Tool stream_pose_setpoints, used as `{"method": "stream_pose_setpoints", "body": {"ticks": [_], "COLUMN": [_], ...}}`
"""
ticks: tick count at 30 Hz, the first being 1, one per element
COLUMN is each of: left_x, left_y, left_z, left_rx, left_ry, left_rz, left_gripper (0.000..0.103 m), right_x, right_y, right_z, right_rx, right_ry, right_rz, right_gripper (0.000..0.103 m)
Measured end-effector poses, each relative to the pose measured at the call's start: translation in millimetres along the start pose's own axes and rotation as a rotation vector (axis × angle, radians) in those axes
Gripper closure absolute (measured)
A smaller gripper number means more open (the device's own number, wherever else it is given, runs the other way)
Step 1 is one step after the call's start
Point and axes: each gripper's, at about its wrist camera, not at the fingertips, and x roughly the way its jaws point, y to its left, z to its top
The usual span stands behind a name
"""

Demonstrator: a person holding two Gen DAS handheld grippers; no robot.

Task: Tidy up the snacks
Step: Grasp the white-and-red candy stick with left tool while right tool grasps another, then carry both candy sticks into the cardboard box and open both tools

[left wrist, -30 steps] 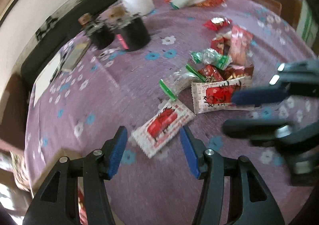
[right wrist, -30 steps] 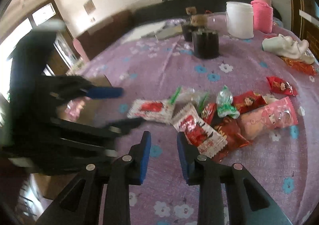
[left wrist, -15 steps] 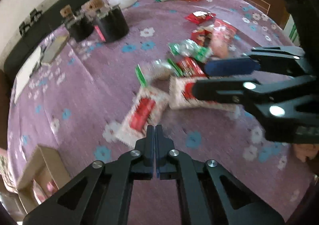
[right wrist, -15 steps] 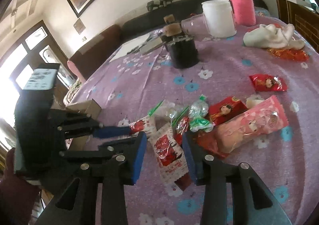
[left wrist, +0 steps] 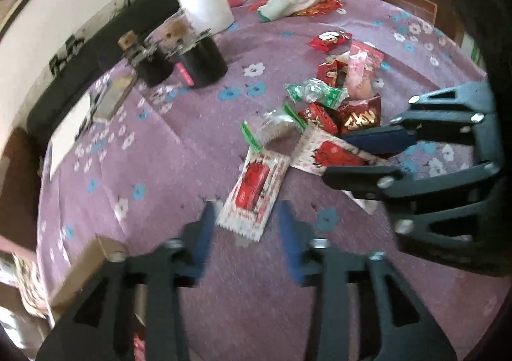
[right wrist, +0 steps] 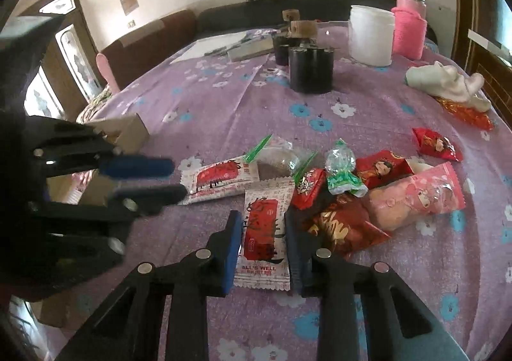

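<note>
- Right hand-held gripper (right wrist: 263,241) spread astride a white-and-red snack sachet (right wrist: 263,234) printed "ALL'S WELL", lying flat on the purple flowered bench (right wrist: 224,105).
- Left hand-held gripper (left wrist: 245,229) spread, just short of a second white-and-red sachet (left wrist: 254,191).
- Open cloth lies left of the snack pile.

Two grippers over the table — left (left wrist: 245,226) and right (right wrist: 263,239). Two white-and-red sachets: one (left wrist: 254,191) by the left, one (right wrist: 265,233) by the right. Two clear packets with green ends (right wrist: 275,157) (right wrist: 342,169). One pink bag (right wrist: 419,197). Red wrappers — I count about five, one (right wrist: 436,143) lying apart. Two black jars (right wrist: 311,69) (right wrist: 281,52), one white tub (right wrist: 371,36), one pink flask (right wrist: 409,31), one cardboard box (right wrist: 128,133).
</note>
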Motion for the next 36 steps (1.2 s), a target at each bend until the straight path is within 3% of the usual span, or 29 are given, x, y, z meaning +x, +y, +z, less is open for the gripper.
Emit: {"method": "stream_pose_setpoints", "body": {"ticks": [5, 9, 10, 11, 16, 23, 28, 32, 36], "left_x": [17, 27, 28, 29, 24, -20, -67, -104, -121], "left_y": [-7, -1, 3, 6, 4, 23, 56, 87, 130], "left_z": [10, 20, 21, 22, 16, -6, -40, -78, -125], "left_rx": [0.054, 0.017, -0.016, -0.051, -0.111, -0.247, -0.396, -0.496, -0.596], "left_ry": [0.015, 0.019, 0.031, 0.045, 0.036, -0.045, -0.128, -0.170, -0.150], "left_rz": [-0.008, -0.036, -0.061, -0.118, -0.126, -0.160, -0.190, -0.135, -0.018], "left_gripper": [0.051, 0.050, 0.054, 0.078, 0.085, 0.085, 0.085, 0.085, 0.085], "right_x": [-16, -19, -19, -20, -24, -32, -38, -45, -52], "right_y": [-19, -30, -31, -32, -32, -31, -28, -19, 15], "right_z": [0, 3, 3, 3, 2, 3, 3, 3, 12], "right_rx": [0.078, 0.121, 0.126, 0.130, 0.138, 0.144, 0.146, 0.150, 0.118], "right_ry": [-0.030, -0.041, -0.042, -0.044, -0.061, -0.100, -0.125, -0.145, -0.133], "right_rz": [0.030, 0.048, 0.052, 0.057, 0.069, 0.104, 0.144, 0.179, 0.227], "right_gripper": [0.075, 0.076, 0.076, 0.076, 0.076, 0.076, 0.076, 0.076, 0.076]}}
